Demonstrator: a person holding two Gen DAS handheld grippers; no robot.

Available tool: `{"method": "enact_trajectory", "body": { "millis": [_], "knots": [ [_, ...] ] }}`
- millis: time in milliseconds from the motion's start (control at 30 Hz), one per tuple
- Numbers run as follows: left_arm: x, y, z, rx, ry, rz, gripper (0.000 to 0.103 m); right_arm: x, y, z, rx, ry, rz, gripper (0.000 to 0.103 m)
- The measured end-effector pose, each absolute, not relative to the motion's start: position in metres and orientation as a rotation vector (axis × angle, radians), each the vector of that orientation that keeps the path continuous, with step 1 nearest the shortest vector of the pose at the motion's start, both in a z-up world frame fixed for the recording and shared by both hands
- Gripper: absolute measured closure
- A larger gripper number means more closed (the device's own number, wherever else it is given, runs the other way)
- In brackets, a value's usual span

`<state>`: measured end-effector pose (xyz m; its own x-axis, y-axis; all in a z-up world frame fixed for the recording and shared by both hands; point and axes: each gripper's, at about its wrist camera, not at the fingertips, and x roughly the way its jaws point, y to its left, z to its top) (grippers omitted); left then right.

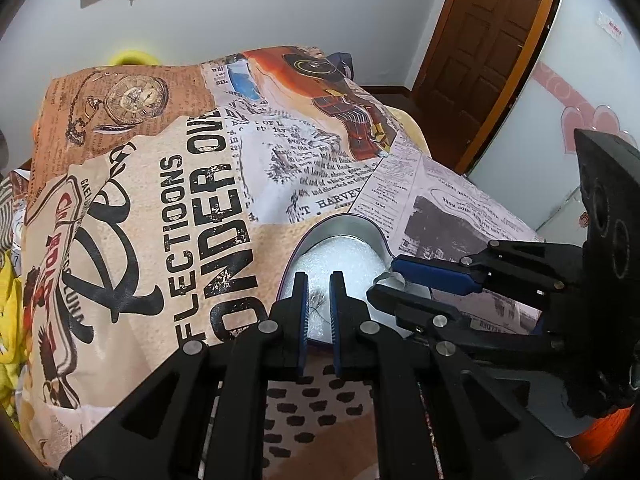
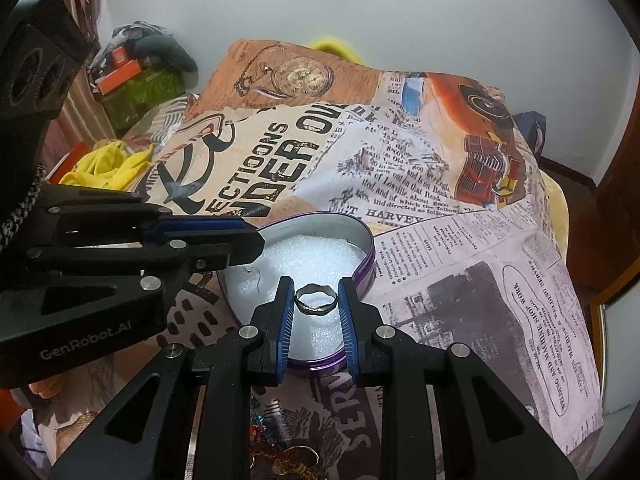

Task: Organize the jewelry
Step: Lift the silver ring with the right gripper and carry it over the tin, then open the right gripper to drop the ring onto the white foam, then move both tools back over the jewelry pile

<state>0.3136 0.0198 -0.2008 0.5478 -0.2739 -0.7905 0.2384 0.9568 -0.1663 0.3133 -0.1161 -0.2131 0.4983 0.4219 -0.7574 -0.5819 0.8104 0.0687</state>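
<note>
We see a dark metal ring (image 2: pixel 315 300) pinched between the blue pads of the right tongs (image 2: pixel 315 302), held just above the white foam of a heart-shaped purple tin (image 2: pixel 366 268). The tin sits on the newspaper-print cloth (image 2: pixel 460 248) covering the surface. The left tongs (image 1: pixel 319 304) reach in over the tin's left side, slightly spread and gripping nothing; something thin and dark lies on the foam there, perhaps a fine chain (image 2: pixel 256 276). Tangled beads (image 2: pixel 276 452) lie at the near edge.
</note>
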Motion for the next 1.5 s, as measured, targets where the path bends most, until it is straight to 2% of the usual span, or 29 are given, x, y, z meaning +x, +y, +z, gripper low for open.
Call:
{"method": "enact_trajectory", "body": {
  "millis": [367,500,700,833,1000,1100,1500],
  "knots": [
    [0.305,0.027,-0.191,-0.042,0.932,-0.280,0.093,0.311,-0.112,-0.212,-0.234,0.862,0.607,0.083],
    [0.298,0.029,-0.185,-0.040,0.916,-0.264,0.082,0.309,-0.111,-0.210,-0.237,0.870,0.604,0.082],
    [0.282,0.030,-0.175,-0.023,0.900,-0.243,0.080,0.301,-0.117,-0.198,-0.225,0.854,0.589,0.082],
    [0.266,0.029,-0.164,-0.006,0.876,-0.225,0.068,0.291,-0.125,-0.185,-0.217,0.830,0.574,0.082],
    [0.248,0.029,-0.152,-0.003,0.861,-0.220,0.066,0.275,-0.134,-0.168,-0.204,0.792,0.557,0.069],
    [0.237,0.029,-0.146,-0.001,0.856,-0.215,0.063,0.264,-0.140,-0.159,-0.196,0.770,0.550,0.069],
    [0.203,0.023,-0.143,0.005,0.873,-0.210,0.062,0.233,-0.163,-0.145,-0.161,0.746,0.516,0.069]
  ]
}}
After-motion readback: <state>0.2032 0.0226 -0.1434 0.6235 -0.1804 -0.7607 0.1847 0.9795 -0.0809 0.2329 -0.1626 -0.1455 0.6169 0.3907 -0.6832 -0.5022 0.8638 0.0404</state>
